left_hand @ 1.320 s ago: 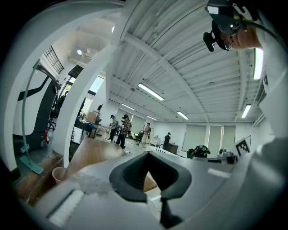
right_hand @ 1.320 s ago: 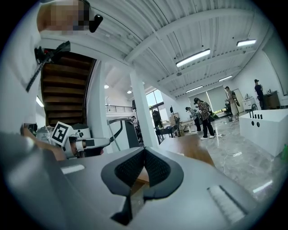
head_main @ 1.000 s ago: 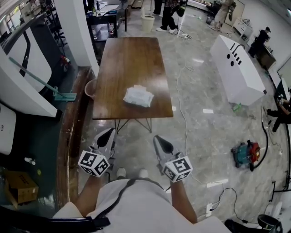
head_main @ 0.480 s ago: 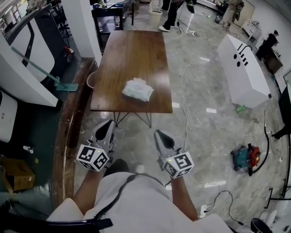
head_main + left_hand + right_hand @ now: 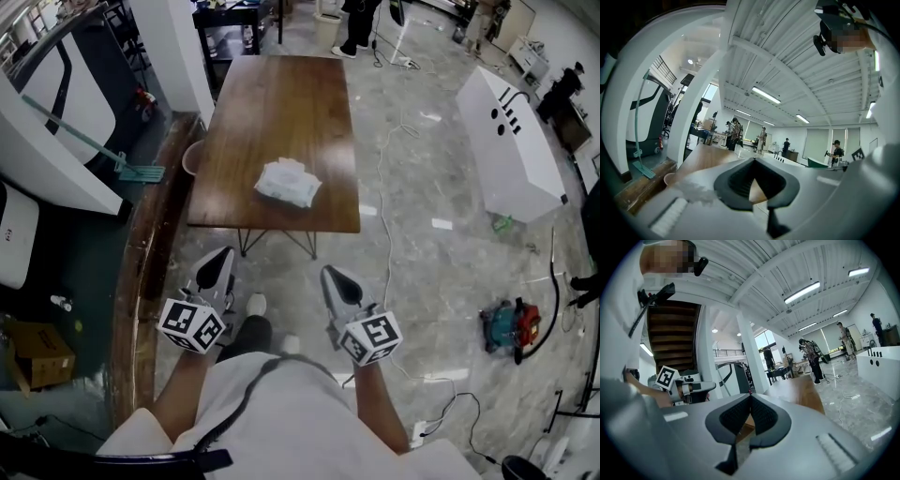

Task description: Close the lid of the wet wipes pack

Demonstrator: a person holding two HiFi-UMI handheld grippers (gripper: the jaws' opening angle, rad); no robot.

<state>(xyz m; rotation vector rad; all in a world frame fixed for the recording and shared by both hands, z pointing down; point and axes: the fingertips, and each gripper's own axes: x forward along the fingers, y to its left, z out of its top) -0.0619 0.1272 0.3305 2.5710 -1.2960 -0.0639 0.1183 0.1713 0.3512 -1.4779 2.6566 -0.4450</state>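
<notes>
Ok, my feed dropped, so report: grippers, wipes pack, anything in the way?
Left gripper shut, empty; right gripper shut, empty, both short of the table. Wet wipes pack on table's near end, untouched, lid unreadable. Nothing between grippers and pack.

On the wooden table (image 5: 272, 112) — one wet wipes pack (image 5: 288, 182).

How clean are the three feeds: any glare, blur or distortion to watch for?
Head view: sharp, evenly lit; wipes pack plain on the table; glare patches on the glossy floor. Left gripper view: strong fisheye, dark corners, left claw soft up close. Right gripper view: same bending, bright ceiling lights, right claw soft too.
</notes>
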